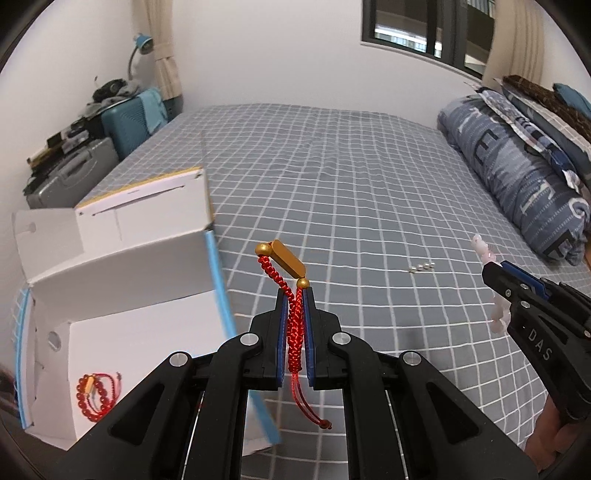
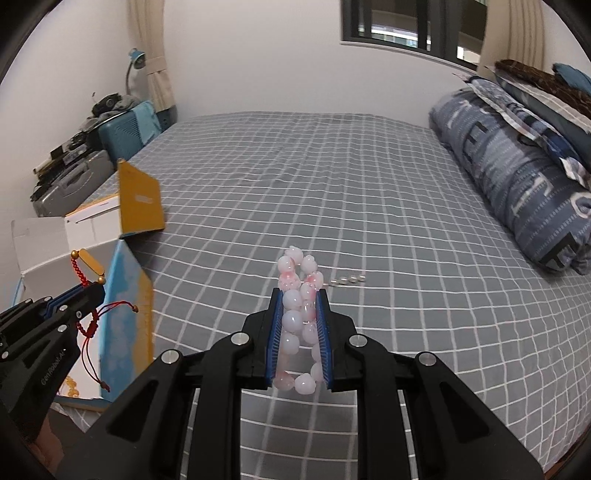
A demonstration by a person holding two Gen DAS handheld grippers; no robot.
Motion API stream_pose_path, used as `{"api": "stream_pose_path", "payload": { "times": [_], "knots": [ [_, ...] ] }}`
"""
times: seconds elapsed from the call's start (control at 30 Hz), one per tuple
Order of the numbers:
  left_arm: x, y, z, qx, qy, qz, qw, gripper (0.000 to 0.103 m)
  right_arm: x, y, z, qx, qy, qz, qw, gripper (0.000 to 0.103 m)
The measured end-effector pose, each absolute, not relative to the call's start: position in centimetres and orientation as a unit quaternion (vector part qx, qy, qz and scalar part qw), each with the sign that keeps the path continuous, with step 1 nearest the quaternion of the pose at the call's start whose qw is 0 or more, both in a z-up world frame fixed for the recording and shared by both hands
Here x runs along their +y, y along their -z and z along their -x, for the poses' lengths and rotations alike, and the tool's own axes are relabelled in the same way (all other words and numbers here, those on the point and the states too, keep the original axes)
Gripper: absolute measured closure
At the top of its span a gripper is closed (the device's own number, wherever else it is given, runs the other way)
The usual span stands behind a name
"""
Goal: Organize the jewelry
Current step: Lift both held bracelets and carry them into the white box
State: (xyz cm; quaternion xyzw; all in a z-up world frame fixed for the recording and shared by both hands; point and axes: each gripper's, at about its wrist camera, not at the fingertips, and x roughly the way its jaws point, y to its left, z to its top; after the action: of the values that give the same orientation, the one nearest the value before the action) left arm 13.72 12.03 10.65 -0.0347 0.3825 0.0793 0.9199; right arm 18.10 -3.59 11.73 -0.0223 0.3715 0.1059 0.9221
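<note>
- At lower left of the left view, the open box [image 1: 122,288] waits; my left claw [image 1: 294,295] clamps the red cord bracelet [image 1: 294,321].
- My right claw [image 2: 300,295] pinches the pink bead bracelet [image 2: 295,314]; I'd release only above the box.

A rolled blue patterned quilt [image 1: 517,173] is lying along the far side of the grey checked bedsheet [image 1: 332,166]. Beyond the bed, a teal suitcase [image 1: 133,122] is standing beside a grey case [image 1: 70,177], and a blue desk lamp [image 1: 142,42] is leaning over them near a cream curtain [image 1: 162,48].

Even soft daylight, window [image 1: 424,26] behind; fisheye edges bowed, dark corners, box [image 1: 122,258] slightly blurred.
</note>
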Motion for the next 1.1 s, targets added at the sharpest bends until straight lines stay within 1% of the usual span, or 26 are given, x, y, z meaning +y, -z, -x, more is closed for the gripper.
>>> {"api": "stream_pose_path", "payload": {
  "times": [0.57, 0.97, 1.1],
  "knots": [
    [23.0, -10.5, -9.0, 0.376, -0.162, 0.071, 0.909, 0.096, 8.7, -11.5, -15.5, 0.352, -0.193, 0.066, 0.914, 0.086],
    [28.5, -10.1, -5.5, 0.372, -0.204, 0.094, 0.900, 0.096, 15.9, -11.1, -12.6, 0.334, -0.256, 0.092, 0.902, 0.086],
    [30.0, -9.3, -5.1, 0.378, -0.217, 0.097, 0.894, 0.095, 18.0, -10.3, -12.1, 0.339, -0.274, 0.103, 0.894, 0.086]
  ]
}}
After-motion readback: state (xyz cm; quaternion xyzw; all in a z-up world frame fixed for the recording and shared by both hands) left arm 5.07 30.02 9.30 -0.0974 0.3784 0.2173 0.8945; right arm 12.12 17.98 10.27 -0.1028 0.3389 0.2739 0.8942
